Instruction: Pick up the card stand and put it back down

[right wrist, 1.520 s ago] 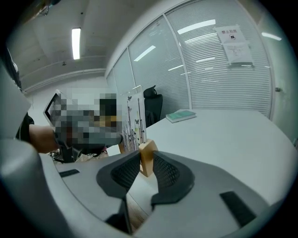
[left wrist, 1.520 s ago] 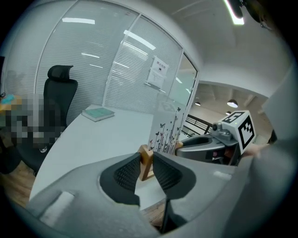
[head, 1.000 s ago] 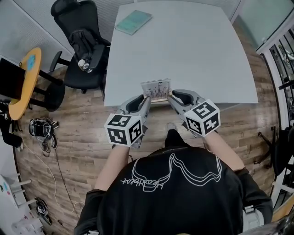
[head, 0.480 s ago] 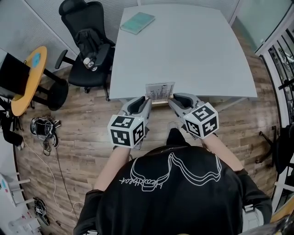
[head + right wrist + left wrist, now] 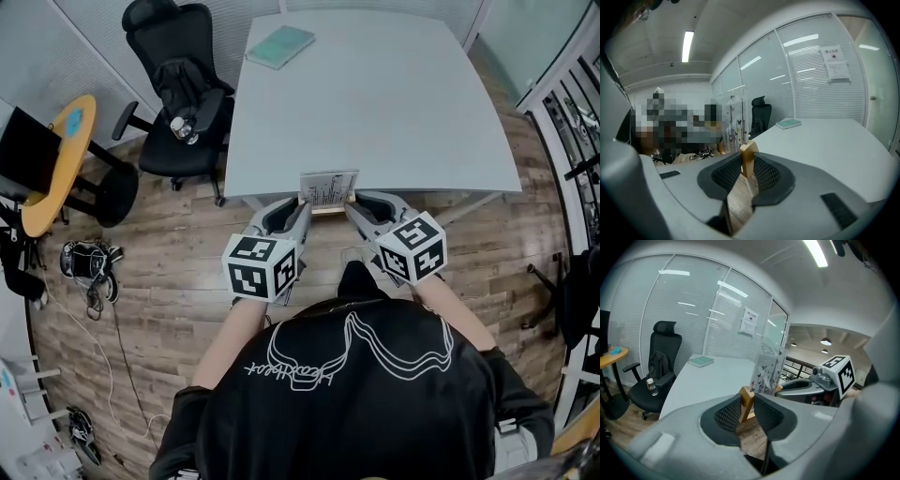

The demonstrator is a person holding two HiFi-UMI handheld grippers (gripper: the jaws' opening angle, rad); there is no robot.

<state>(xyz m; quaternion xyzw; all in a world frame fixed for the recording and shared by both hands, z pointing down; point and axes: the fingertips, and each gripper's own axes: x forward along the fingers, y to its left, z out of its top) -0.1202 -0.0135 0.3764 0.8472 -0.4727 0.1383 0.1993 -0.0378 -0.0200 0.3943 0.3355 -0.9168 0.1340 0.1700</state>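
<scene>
The card stand is a wooden bar carrying an upright clear card printed with butterflies. It is at the near edge of the white table, and I cannot tell whether it rests on the top. My left gripper is shut on the bar's left end and my right gripper on its right end. In the left gripper view, the left gripper pinches the wooden end and the card rises behind it. In the right gripper view, the right gripper clamps the other wooden end.
A teal book lies at the table's far left corner. A black office chair with a bottle on it stands left of the table, beside a round yellow table. Cables lie on the wooden floor.
The stand and both grippers now sit closer to the table's near edge than a second ago. Both grips are unchanged.
</scene>
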